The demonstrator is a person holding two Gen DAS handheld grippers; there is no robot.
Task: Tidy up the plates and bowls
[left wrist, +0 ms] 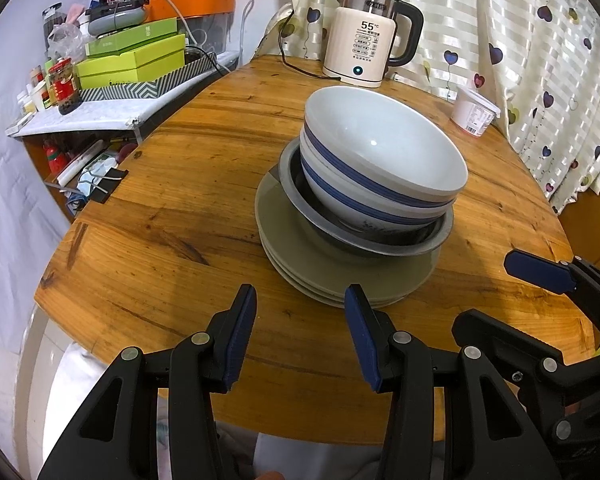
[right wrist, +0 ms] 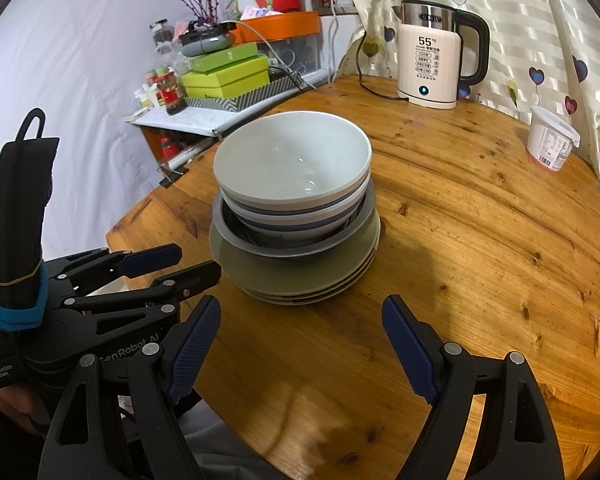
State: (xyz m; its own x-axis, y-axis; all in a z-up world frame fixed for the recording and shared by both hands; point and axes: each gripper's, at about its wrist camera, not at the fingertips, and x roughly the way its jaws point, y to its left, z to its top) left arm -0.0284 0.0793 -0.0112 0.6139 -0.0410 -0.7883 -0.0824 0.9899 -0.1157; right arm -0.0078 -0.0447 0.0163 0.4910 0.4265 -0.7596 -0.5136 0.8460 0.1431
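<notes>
Wooden table (left wrist: 188,184) — bowls (left wrist: 384,156) atop plates (left wrist: 340,276)

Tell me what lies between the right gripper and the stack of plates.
Only bare wooden table lies between the right gripper and the stack of plates, seen from the right wrist.

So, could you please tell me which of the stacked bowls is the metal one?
The bottom bowl: the grey metal bowl resting directly on the green plates. The two bowls nested inside it are white ceramic with blue stripes.
</notes>
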